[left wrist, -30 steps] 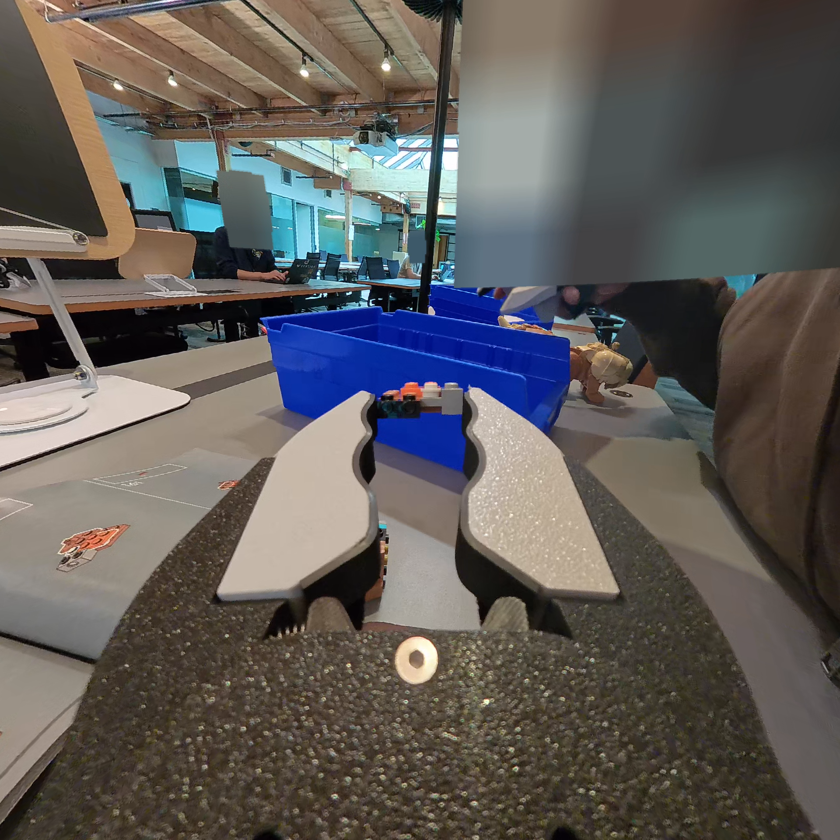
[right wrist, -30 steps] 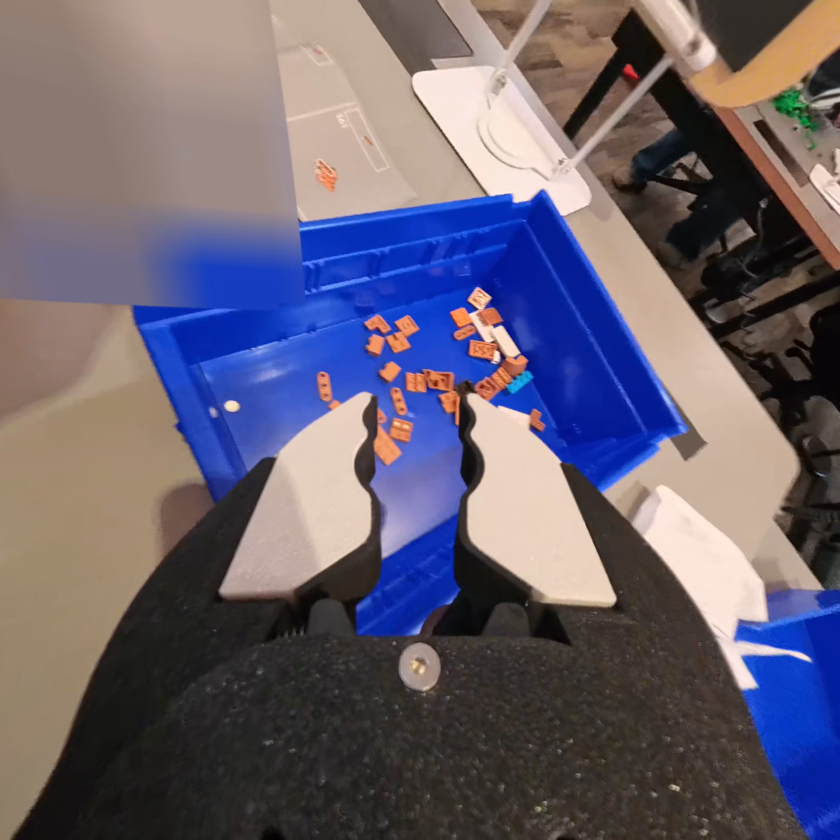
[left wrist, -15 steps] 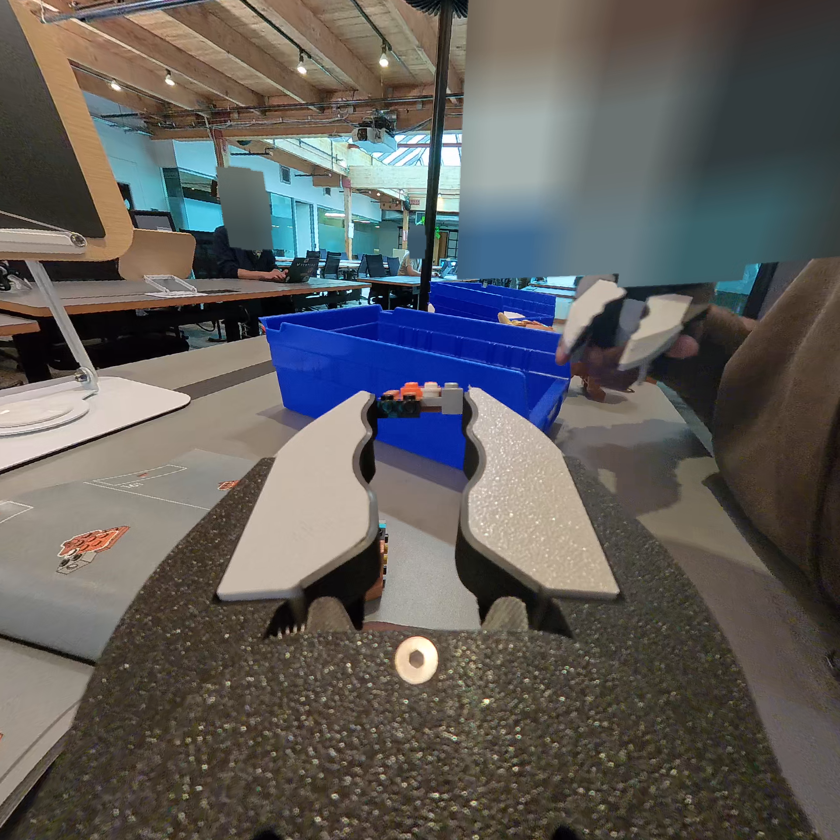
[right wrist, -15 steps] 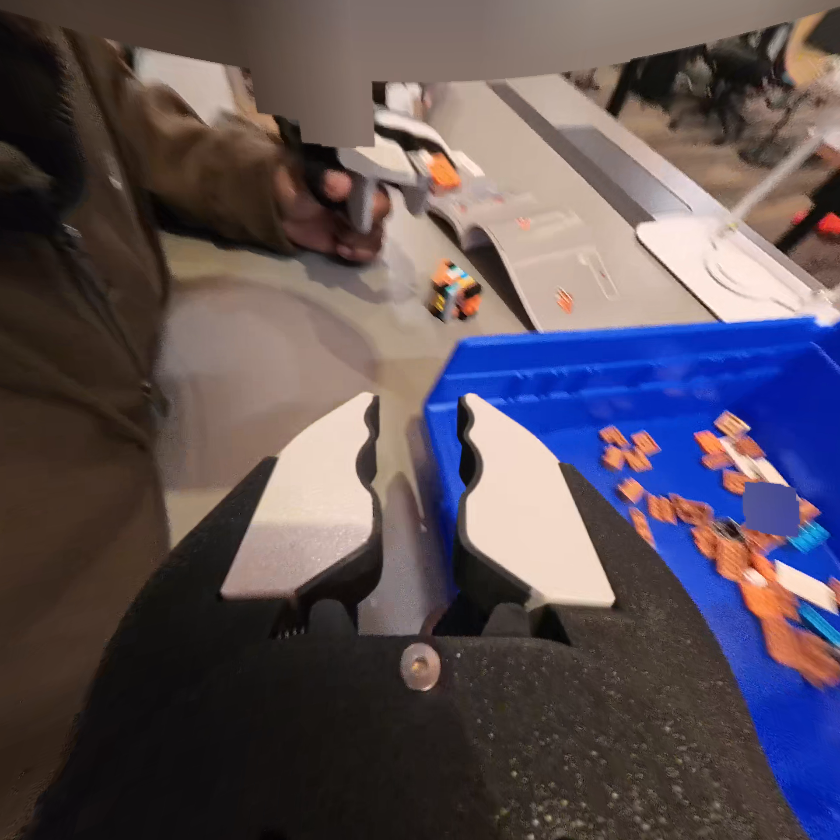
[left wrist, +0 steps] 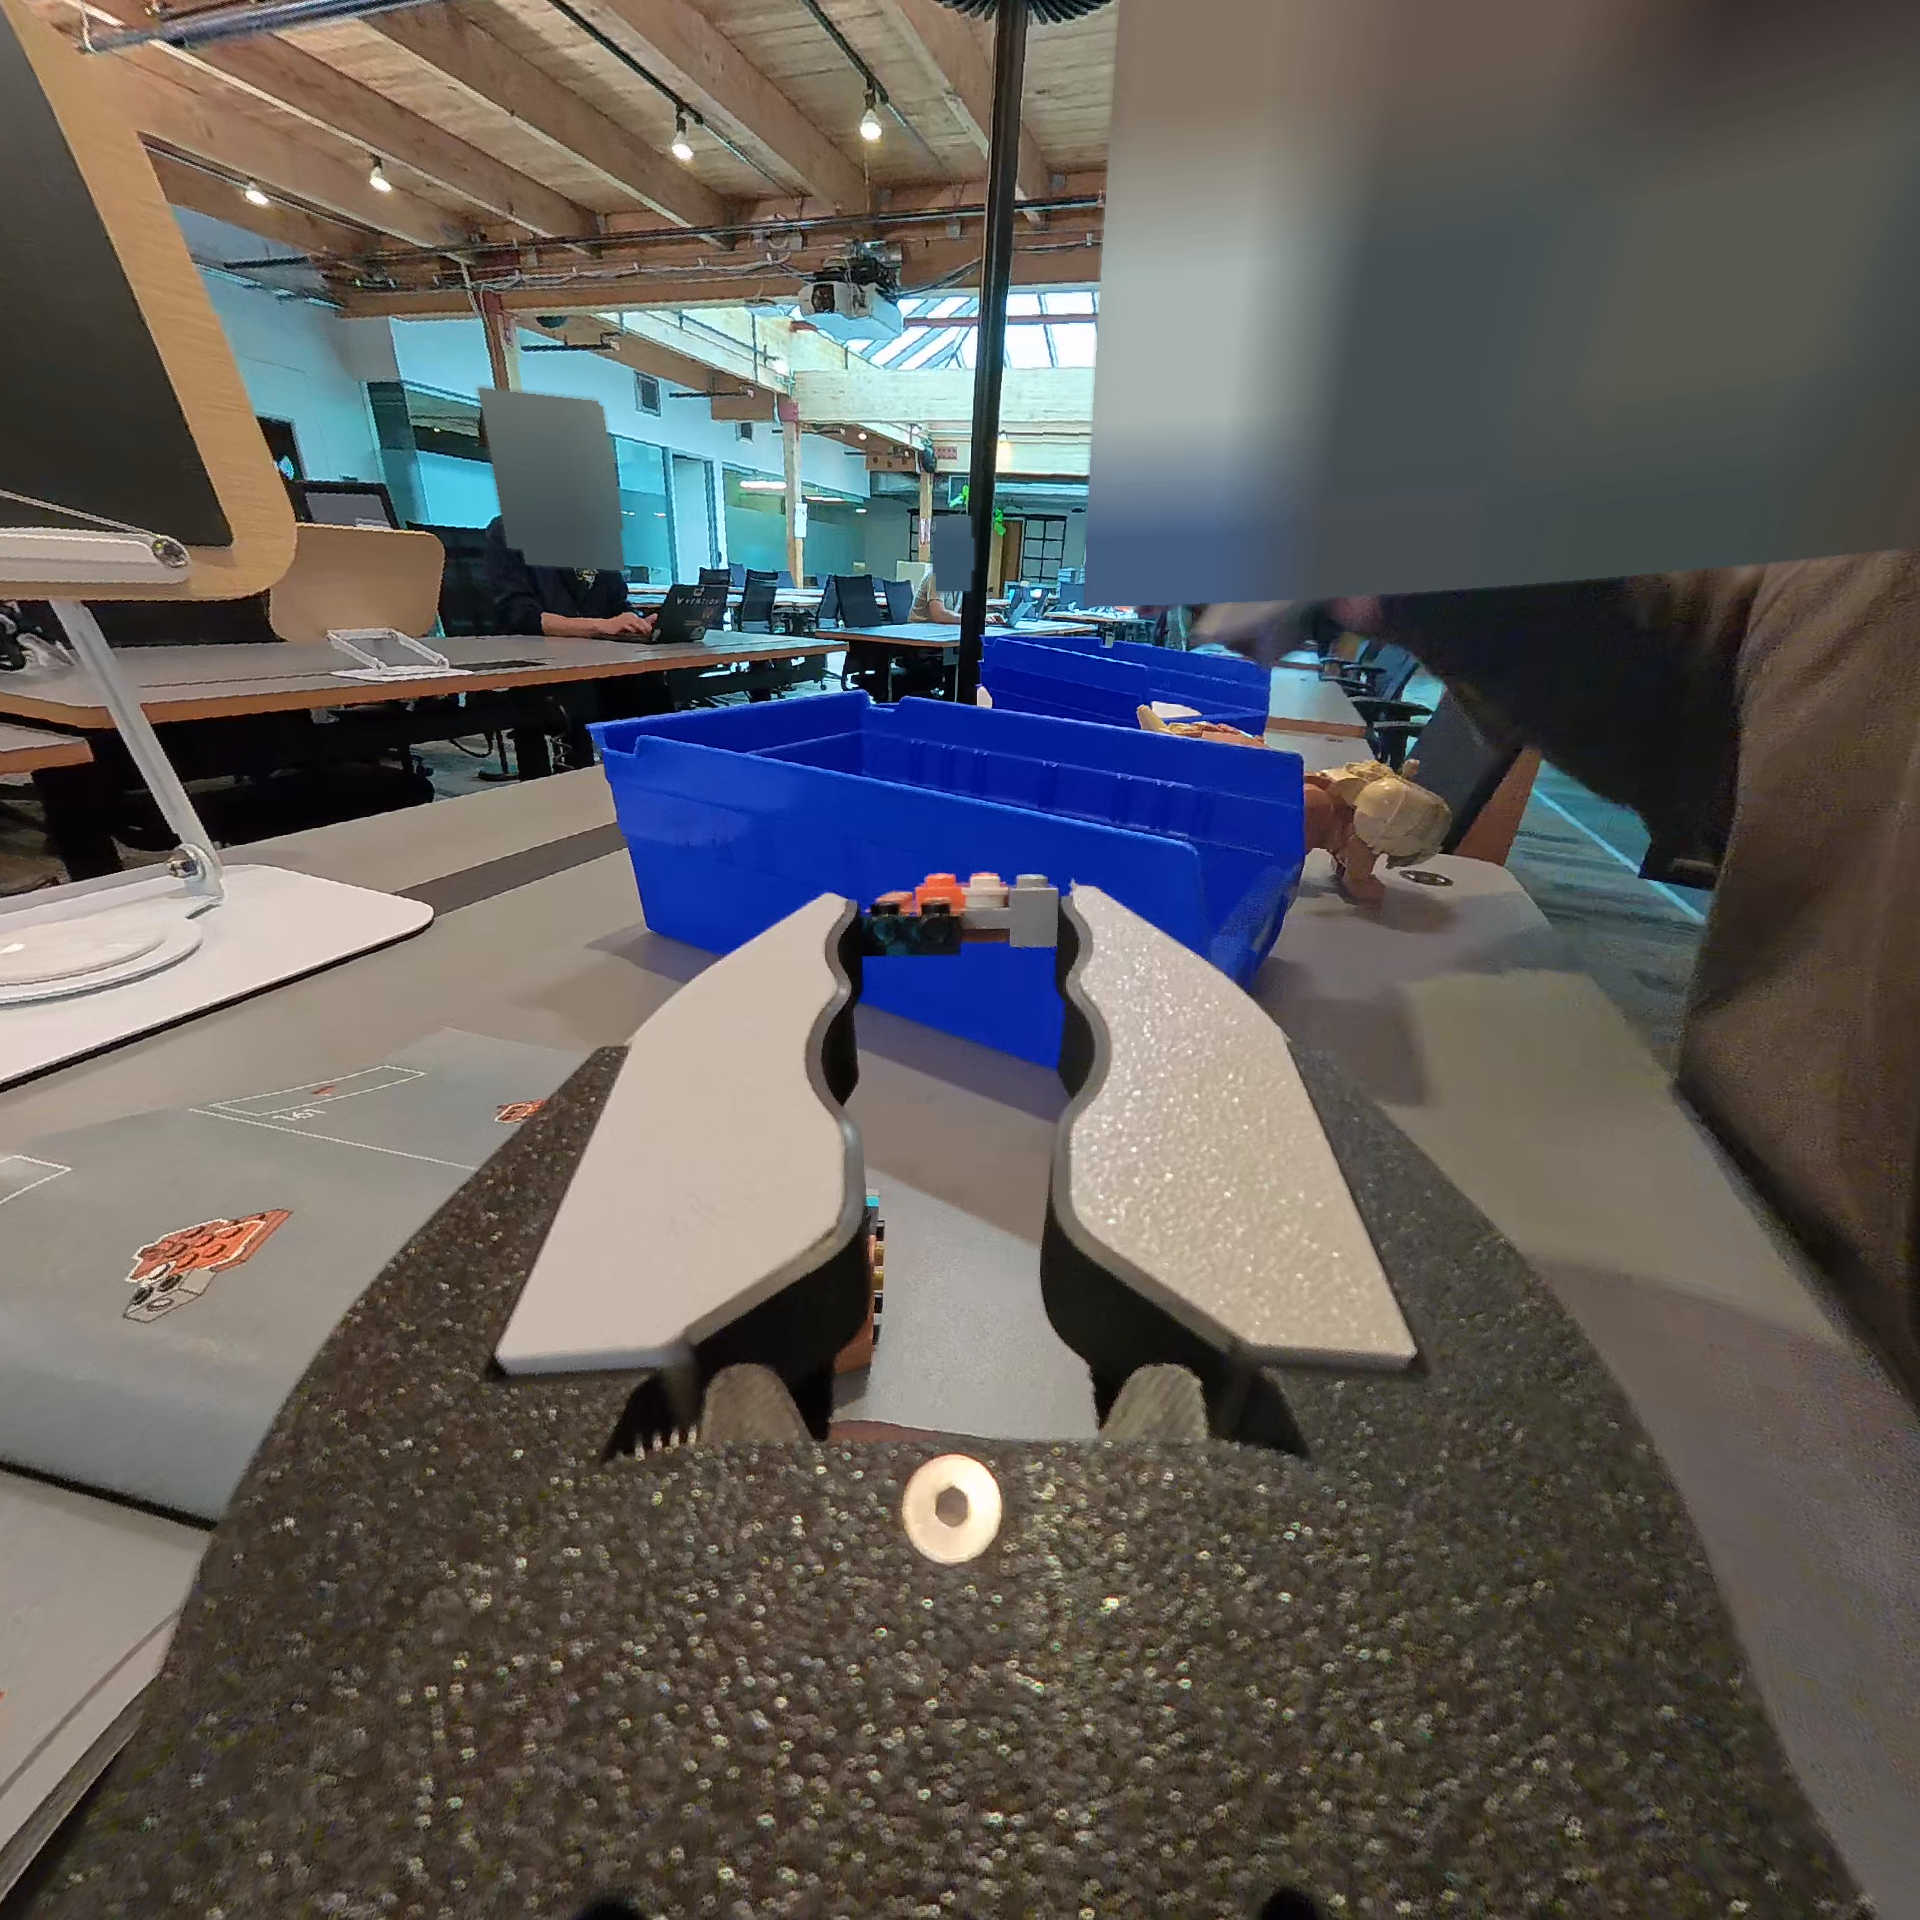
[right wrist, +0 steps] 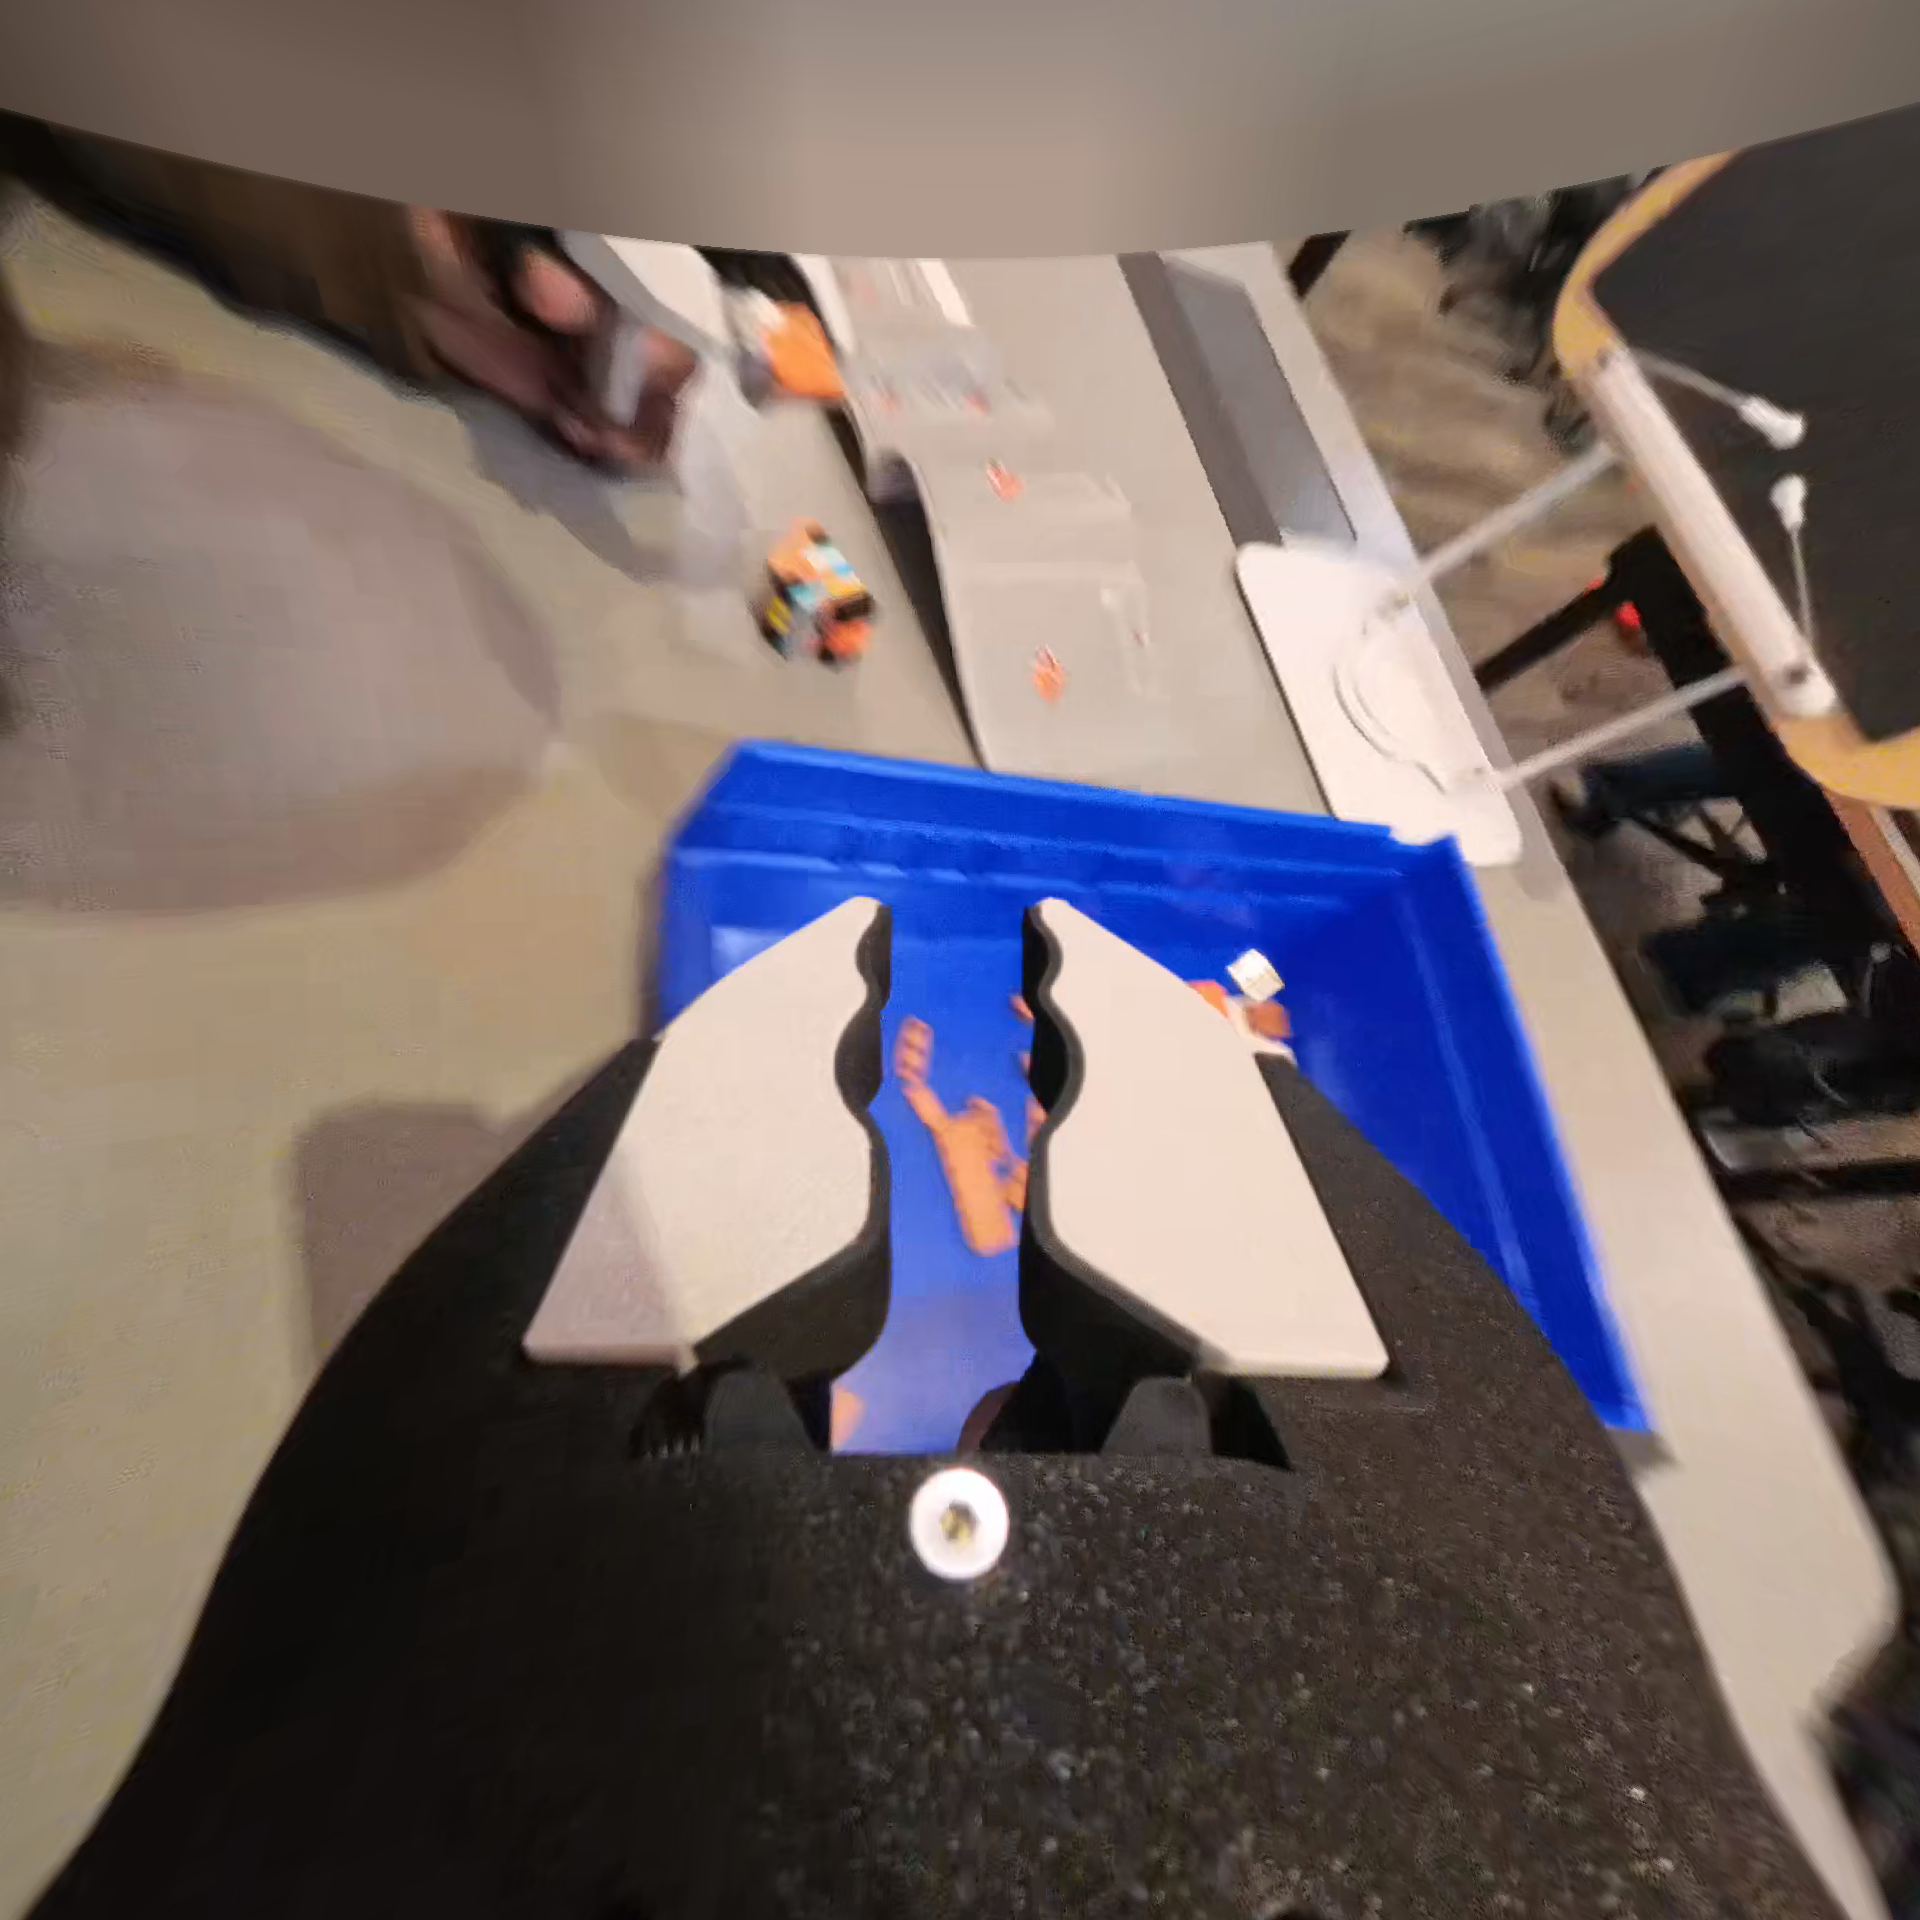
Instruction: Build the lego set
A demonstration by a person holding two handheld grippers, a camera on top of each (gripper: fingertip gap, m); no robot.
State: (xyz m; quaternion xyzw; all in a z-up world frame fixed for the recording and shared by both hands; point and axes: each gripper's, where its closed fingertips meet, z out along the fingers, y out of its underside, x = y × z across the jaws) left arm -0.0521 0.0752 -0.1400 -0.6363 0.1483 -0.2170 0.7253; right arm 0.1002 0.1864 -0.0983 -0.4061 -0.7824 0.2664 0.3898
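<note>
Left wrist view: left gripper [left wrist: 958, 920] clamps small multicoloured lego assembly [left wrist: 961, 911] before blue plastic bin [left wrist: 1039, 790]; right gripper [right wrist: 957, 940] empty above bin, jaws apart.

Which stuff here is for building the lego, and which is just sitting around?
For the lego:
- small lego build in the left gripper
- orange pieces in the blue bin
- right gripper
- instruction booklet
- half-built model

Just sitting around:
- white stand base
- second blue bin
- tan figure
</note>
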